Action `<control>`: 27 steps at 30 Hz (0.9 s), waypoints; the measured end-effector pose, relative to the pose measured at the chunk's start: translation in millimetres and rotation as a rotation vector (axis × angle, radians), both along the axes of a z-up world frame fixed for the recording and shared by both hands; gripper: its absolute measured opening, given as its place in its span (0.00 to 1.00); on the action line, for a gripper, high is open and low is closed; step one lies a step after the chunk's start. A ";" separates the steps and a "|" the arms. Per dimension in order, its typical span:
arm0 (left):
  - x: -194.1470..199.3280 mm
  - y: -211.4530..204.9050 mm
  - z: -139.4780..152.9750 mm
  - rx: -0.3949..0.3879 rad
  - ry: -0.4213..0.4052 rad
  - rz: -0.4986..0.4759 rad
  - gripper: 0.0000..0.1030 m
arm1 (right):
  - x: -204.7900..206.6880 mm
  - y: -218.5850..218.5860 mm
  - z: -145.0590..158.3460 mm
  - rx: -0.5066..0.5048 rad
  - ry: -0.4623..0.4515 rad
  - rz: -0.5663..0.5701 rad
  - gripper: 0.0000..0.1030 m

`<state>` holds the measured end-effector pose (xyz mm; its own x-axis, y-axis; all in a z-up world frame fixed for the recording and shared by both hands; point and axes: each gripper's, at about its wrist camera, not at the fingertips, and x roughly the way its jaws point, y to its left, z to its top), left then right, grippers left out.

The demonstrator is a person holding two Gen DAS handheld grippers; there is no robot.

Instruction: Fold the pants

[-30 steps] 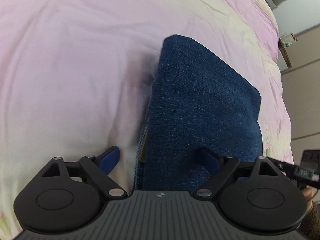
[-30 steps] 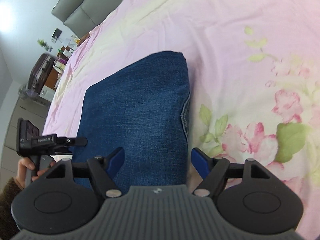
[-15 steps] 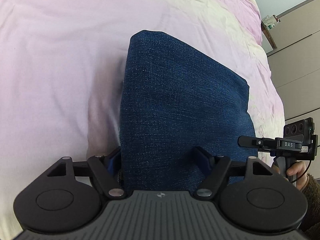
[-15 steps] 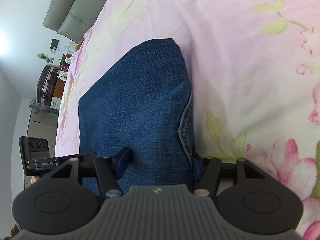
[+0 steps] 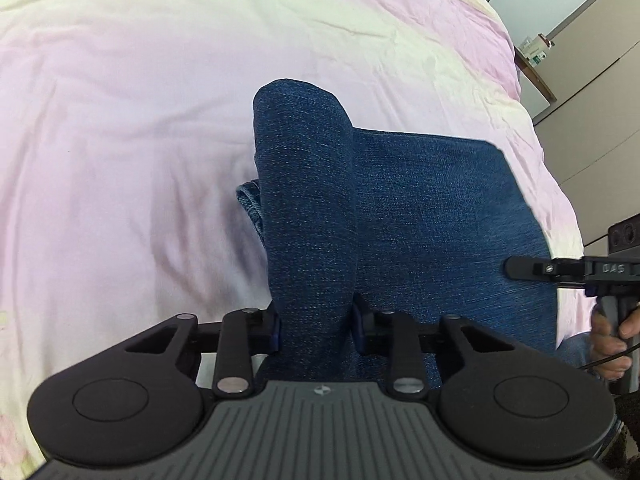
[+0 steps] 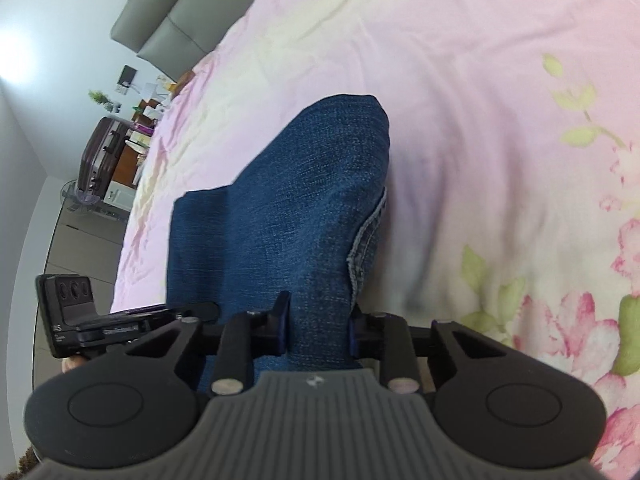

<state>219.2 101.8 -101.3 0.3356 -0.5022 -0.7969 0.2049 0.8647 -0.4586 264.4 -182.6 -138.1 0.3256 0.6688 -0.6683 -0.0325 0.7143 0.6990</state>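
With both sets of fingers having just been closing, the left gripper [image 5: 316, 330] and right gripper [image 6: 318, 330] are clenching the near corners of the pants [image 5: 420, 216] on the bed [image 5: 140, 120], calling for an even lift toward the far edge.

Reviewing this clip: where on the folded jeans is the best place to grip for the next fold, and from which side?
Grip the jeans at the two near corners, coming from the near edge. Both the left tongs and the right tongs have just closed there on bunched denim, and the stacked layers lift as ridges off the bedsheet.

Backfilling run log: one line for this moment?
left claw: closing, shut on folded blue denim pants | right claw: same | pink floral bedsheet
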 end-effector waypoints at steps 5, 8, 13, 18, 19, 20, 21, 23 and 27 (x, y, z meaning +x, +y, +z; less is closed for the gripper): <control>-15.1 23.2 22.0 -0.041 -0.038 0.066 0.29 | 1.7 23.5 53.9 -0.011 -0.087 0.077 0.18; -24.9 47.8 46.8 -0.032 -0.082 0.122 0.29 | 7.4 44.3 80.9 -0.018 -0.132 0.122 0.18; -44.4 98.1 92.1 0.069 -0.130 0.189 0.29 | 22.5 93.7 102.5 0.066 -0.151 0.177 0.18; -56.8 148.1 107.0 0.180 -0.105 0.277 0.29 | 39.9 160.9 96.6 0.182 -0.119 0.244 0.17; -58.4 155.8 104.6 0.191 -0.095 0.292 0.29 | 43.0 173.0 92.3 0.200 -0.111 0.256 0.17; -57.7 164.0 101.5 0.199 -0.084 0.306 0.29 | 46.0 185.0 87.4 0.217 -0.103 0.267 0.17; -55.8 168.9 97.6 0.205 -0.075 0.315 0.29 | 48.8 197.7 81.0 0.234 -0.089 0.276 0.17; -51.2 178.8 83.3 0.214 -0.049 0.329 0.28 | 53.5 214.2 67.0 0.251 -0.062 0.286 0.17; -38.6 187.2 41.1 0.210 0.014 0.327 0.28 | 63.2 234.9 31.6 0.244 0.006 0.289 0.17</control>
